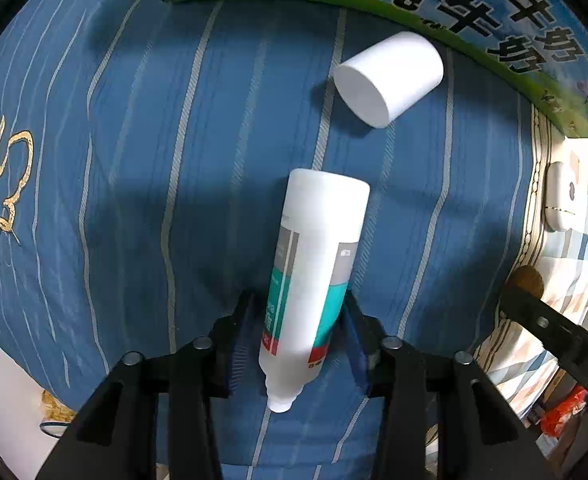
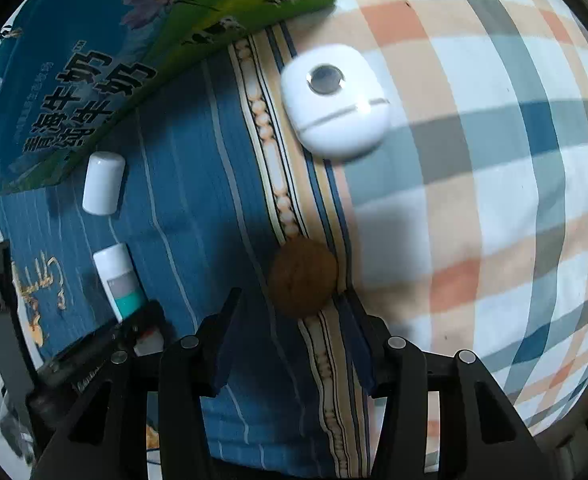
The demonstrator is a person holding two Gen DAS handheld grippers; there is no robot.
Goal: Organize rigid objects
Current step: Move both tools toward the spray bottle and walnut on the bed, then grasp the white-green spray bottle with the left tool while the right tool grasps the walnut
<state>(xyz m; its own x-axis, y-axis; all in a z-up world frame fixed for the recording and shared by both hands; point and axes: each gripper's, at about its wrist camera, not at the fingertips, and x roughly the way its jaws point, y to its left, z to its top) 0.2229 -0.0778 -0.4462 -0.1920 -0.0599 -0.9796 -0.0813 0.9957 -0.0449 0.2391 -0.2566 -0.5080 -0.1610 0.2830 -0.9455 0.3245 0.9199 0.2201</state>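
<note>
Your left tool (image 1: pixel 299 320) is gripping the white bottle (image 1: pixel 317 256) on the blue bedding (image 1: pixel 134 200); your right tool (image 2: pixel 290 320) is standing apart around the walnut (image 2: pixel 302 276).

a blue striped sheet (image 1: pixel 154 200) covers the bed, gold stitching (image 1: pixel 12 184) at one edge. beside it lies a plaid pillow (image 2: pixel 473 200) in orange, grey and white.

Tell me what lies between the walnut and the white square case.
Nothing: only bare bedding. In the right wrist view, the patterned border strip runs from the walnut up past the white case.
</note>
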